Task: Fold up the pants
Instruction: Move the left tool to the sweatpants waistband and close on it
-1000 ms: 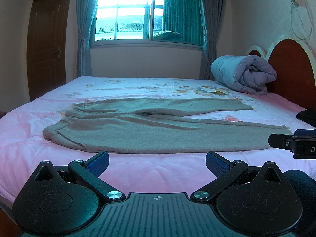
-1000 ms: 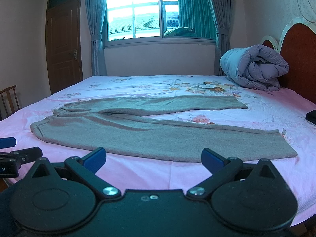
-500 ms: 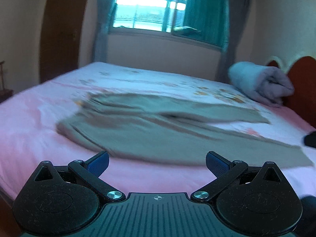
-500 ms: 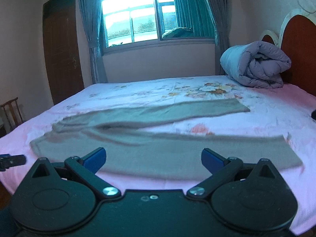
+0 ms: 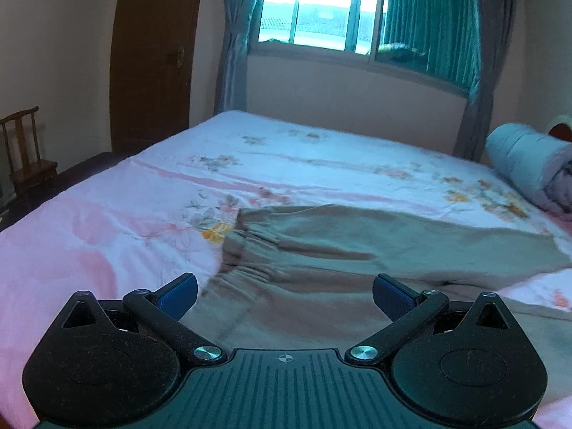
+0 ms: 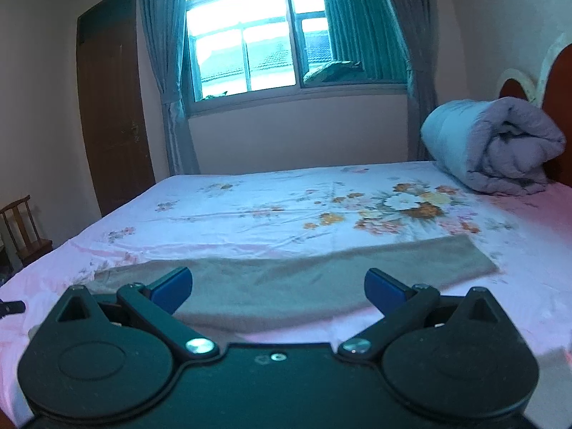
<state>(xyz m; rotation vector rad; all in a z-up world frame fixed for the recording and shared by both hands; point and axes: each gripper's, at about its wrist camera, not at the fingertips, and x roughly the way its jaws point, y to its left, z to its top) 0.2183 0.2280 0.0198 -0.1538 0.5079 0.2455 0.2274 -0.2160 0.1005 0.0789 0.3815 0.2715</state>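
Observation:
Grey-brown pants [image 5: 321, 261] lie flat on the pink floral bed, their gathered waistband [image 5: 246, 250] toward the left and the legs running right. My left gripper [image 5: 284, 291] hovers open just over the waistband end, nothing between its blue pads. In the right wrist view the far pant leg [image 6: 304, 279] stretches across the sheet, its hem at the right. My right gripper [image 6: 277, 287] hangs open above that leg, holding nothing. A dark tip of the left gripper [image 6: 12, 306] shows at the left edge.
The bed sheet [image 6: 286, 207] spreads wide beyond the pants. A rolled grey-blue quilt [image 6: 489, 146] sits by the red headboard [image 6: 557, 107] at the right. A wooden chair [image 5: 26, 150] and a brown door [image 5: 150, 57] stand left, a curtained window [image 6: 250, 35] behind.
Both grippers have moved forward and down over the bed, closer to the pants. The left one has swung toward the waistband end; the right one now sits over the far leg. Both stay open.

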